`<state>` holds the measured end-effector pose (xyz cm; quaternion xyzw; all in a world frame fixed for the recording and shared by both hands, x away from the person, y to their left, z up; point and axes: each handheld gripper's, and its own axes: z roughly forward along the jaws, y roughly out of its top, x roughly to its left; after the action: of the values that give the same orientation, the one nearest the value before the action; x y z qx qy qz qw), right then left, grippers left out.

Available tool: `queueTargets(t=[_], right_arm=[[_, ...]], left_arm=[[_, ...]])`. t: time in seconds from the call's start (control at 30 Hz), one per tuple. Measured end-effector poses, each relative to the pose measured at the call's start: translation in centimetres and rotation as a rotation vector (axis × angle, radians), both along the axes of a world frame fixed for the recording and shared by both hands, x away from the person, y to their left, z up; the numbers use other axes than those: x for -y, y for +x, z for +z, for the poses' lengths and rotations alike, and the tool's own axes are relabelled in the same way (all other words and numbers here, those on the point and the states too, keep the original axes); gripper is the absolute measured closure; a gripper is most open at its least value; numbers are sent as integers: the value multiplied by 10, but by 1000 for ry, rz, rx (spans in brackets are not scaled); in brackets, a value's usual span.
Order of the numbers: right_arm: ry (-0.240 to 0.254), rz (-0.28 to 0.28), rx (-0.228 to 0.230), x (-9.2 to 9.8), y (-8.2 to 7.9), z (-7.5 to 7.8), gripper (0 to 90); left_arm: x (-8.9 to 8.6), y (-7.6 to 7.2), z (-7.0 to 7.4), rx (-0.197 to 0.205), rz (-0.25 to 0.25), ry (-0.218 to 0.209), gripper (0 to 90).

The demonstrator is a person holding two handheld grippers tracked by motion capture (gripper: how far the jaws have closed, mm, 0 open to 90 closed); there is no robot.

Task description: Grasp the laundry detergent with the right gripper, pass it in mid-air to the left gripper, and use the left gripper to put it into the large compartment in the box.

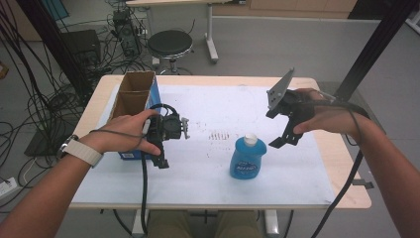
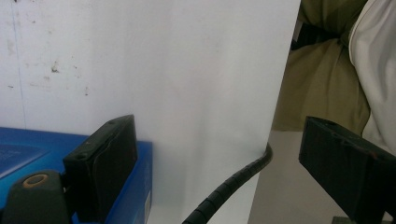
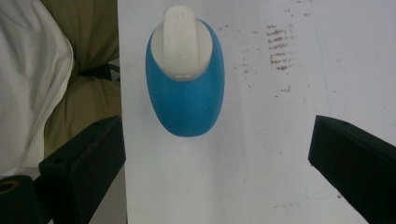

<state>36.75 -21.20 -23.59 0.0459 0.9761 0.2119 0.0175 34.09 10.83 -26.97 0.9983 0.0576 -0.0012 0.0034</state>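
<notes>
The blue bottle (image 1: 247,158) stands upright with its white cap (image 3: 180,42) on the white-covered bench (image 1: 208,183), just below and ahead of the right gripper (image 1: 283,139), whose fingers (image 3: 84,168) spread wide, empty. The left gripper (image 1: 161,158) has fingers (image 2: 105,163) open too, one beside the blue cardboard box (image 1: 133,99).
</notes>
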Motion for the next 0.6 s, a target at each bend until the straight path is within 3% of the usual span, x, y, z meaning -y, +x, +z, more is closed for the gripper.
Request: queueTargets(t=[0.6], right_arm=[[30, -7, 0, 4, -9, -17, 41]], left_arm=[[0, -1, -1, 4, 4, -7, 122]])
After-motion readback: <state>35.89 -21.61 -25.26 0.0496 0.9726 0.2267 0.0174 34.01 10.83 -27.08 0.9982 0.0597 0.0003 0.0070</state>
